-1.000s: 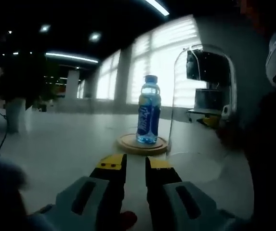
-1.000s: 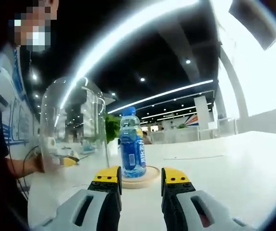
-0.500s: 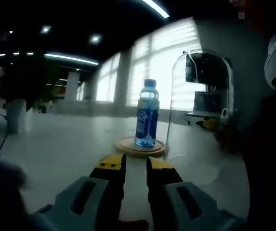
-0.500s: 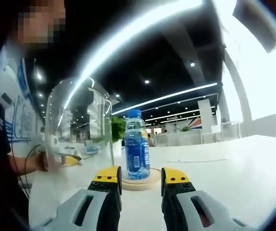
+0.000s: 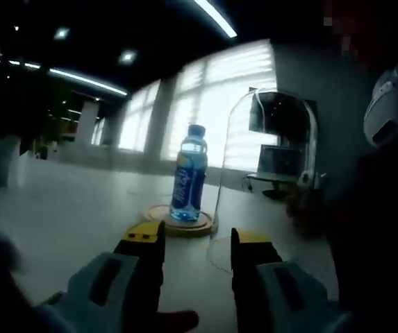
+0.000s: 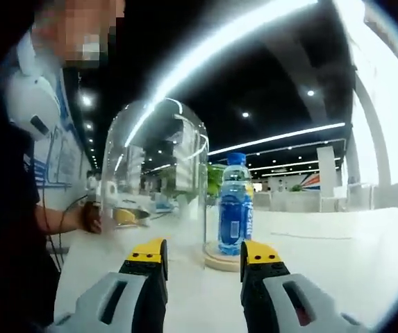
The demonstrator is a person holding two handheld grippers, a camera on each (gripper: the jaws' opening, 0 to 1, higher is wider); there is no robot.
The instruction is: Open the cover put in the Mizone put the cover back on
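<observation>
Change: since half a second before, the left gripper's jaws had spread wider, and both cameras had swung, so the glass cover sat nearer the middle of each view; whether the cover itself had moved could not be told.
Left gripper view, left to right: the white table [image 5: 67, 208] reached back to bright windows; the Mizone bottle [image 5: 187, 173] stood upright on the round wooden base [image 5: 178, 223]; the clear glass cover [image 5: 264, 166] stood on the table just beside the base on its right, its lower edge seeming to overlap the base rim; a person in dark clothes [image 5: 372, 229] took the right edge.
Left gripper [image 5: 196, 237]: the yellow-tipped jaws were clearly apart, with only bare table between them and nothing held; the bottle and base lay beyond the tips.
Right gripper view, left to right: the person [image 6: 11, 208] sat at the left edge with a forearm on the table; the glass cover [image 6: 155, 173] stood upright next, off the base; the bottle [image 6: 235, 205] stood on the wooden base [image 6: 221, 260], to the right of the cover; open table [image 6: 337, 257] lay further right.
Right gripper [image 6: 203, 251]: the jaws stood apart and gripped nothing; the cover's right lower edge and the base showed in the gap beyond the tips.
Cover state: off the bottle, resting beside it.
</observation>
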